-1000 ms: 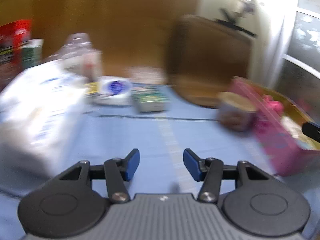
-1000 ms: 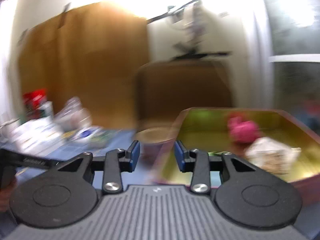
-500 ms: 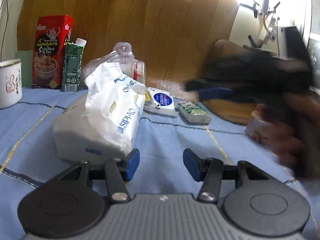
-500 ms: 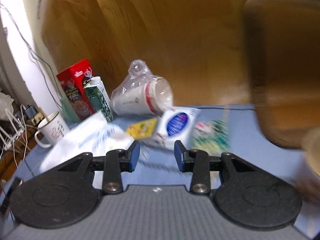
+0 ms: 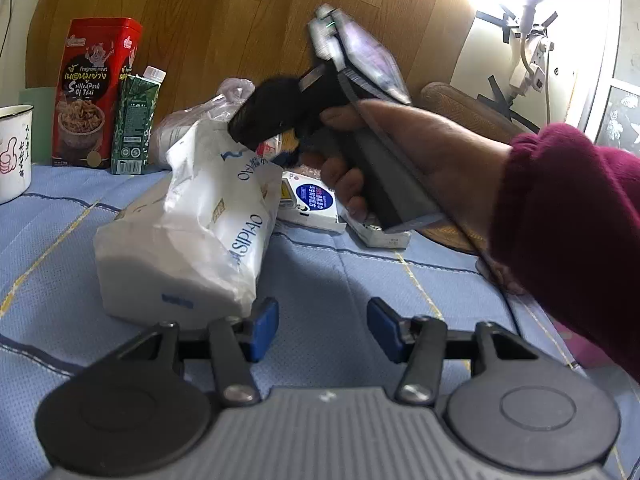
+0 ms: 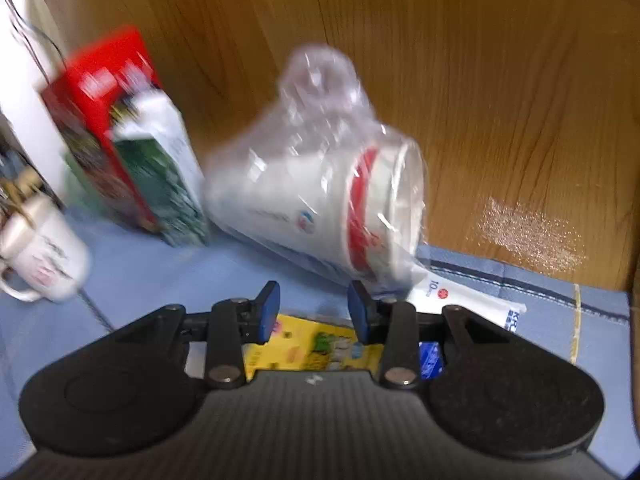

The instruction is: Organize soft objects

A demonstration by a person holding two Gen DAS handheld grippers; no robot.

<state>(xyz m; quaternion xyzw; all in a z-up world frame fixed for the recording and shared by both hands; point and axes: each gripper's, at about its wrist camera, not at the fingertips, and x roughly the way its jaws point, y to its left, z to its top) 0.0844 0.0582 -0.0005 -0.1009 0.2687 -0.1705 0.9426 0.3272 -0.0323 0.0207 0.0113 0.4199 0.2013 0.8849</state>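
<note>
A white soft tissue pack [image 5: 192, 232] lies on the blue cloth [image 5: 328, 280], just ahead and left of my open, empty left gripper [image 5: 322, 326]. The right gripper's body [image 5: 360, 140], held in a hand, reaches over the pack toward the back wall. In the right wrist view my right gripper [image 6: 314, 306] is open and empty, above a yellow packet [image 6: 316, 350] and close to a stack of paper cups in a clear plastic bag [image 6: 332, 188] lying on its side.
A red tin [image 5: 96, 96], a green carton [image 5: 136, 120] and a white mug [image 5: 14, 152] stand at the back left. A white box with a blue label [image 5: 312, 200] lies behind the tissue pack. A wooden panel [image 6: 440, 80] forms the back wall.
The right gripper has swung from the box on the right across to the left and forward, close to the bagged cups. The left gripper has turned left to face the tissue pack.
</note>
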